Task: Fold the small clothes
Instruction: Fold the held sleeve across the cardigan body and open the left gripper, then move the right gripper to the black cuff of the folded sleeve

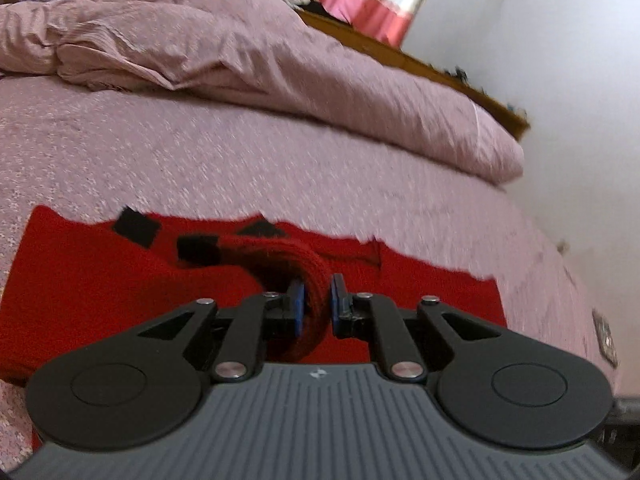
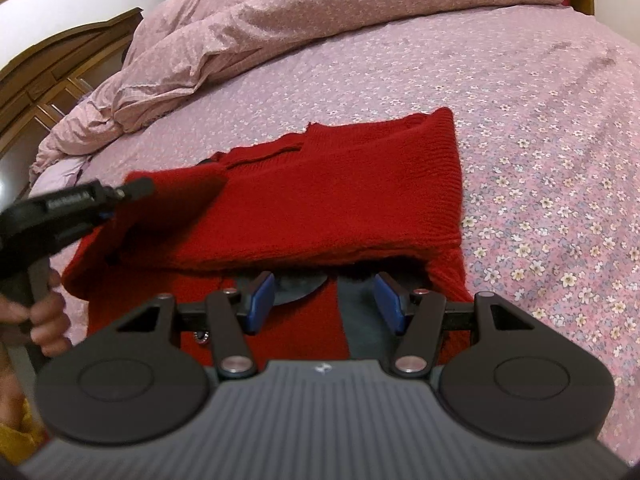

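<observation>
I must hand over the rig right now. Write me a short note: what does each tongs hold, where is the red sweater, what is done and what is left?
Left tongs: shut on a ribbed edge of the red sweater.
Right tongs: open, holding nothing, at the sweater's near edge.
Sweater: on the pink floral bed sheet, in front of the bunched duvet.
Done: one part is folded over the body.
Left: lay down the held part, then finish folding, probably.

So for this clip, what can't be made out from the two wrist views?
- Left view: motion blur smears the red sweater; its black patches stay unidentifiable.
- Right view: the sweater's folded upper layer hides what lies beneath, near the right gripper.
- Right view: the left gripper is blurred; jaws unreadable there.
</observation>
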Action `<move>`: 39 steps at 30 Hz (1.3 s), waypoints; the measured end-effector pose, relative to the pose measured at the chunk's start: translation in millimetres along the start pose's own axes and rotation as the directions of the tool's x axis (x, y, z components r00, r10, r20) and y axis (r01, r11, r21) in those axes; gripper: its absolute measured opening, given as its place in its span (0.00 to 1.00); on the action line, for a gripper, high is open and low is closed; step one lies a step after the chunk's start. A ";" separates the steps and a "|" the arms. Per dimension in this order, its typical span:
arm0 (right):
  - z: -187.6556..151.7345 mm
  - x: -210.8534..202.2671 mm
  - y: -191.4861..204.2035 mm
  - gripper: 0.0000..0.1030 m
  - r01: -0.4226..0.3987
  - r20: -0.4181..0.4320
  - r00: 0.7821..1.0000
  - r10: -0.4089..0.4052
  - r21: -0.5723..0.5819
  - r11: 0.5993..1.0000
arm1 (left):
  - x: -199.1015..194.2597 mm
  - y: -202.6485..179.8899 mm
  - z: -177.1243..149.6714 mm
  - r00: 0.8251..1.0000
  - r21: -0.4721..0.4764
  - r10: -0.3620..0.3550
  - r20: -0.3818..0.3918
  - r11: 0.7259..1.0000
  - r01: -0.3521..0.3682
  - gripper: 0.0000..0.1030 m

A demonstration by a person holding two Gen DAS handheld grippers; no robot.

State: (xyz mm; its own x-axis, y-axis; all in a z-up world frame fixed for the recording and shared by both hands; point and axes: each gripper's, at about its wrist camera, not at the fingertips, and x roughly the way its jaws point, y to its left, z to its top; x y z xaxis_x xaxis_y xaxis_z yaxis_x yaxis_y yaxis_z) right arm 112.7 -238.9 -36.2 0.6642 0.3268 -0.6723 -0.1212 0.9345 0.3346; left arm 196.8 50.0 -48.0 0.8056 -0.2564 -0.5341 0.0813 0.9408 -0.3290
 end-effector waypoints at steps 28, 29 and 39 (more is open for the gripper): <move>17.9 28.5 81.5 0.56 -0.107 -0.058 0.993 0.098 -0.171 0.980 | -69.1 41.4 -25.7 0.964 0.112 0.231 -0.134 0.970 -0.217 0.49; 19.3 31.2 86.7 0.56 -0.110 -0.061 0.993 0.101 -0.181 0.977 | -72.3 47.1 -27.3 0.962 0.100 0.237 -0.137 0.969 -0.224 0.50; 29.4 71.1 147.4 0.56 -0.121 -0.097 0.991 0.097 -0.297 0.947 | -82.7 69.9 -39.9 0.954 0.056 0.252 -0.162 0.968 -0.246 0.50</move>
State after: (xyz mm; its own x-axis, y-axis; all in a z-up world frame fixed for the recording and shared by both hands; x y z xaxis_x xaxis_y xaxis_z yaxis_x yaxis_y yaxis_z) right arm 163.8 -82.1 -15.2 0.5746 0.4277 -0.6978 -0.4147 0.8872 0.2023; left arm 112.4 128.1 -57.9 0.6944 -0.0437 -0.7182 -0.0861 0.9859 -0.1432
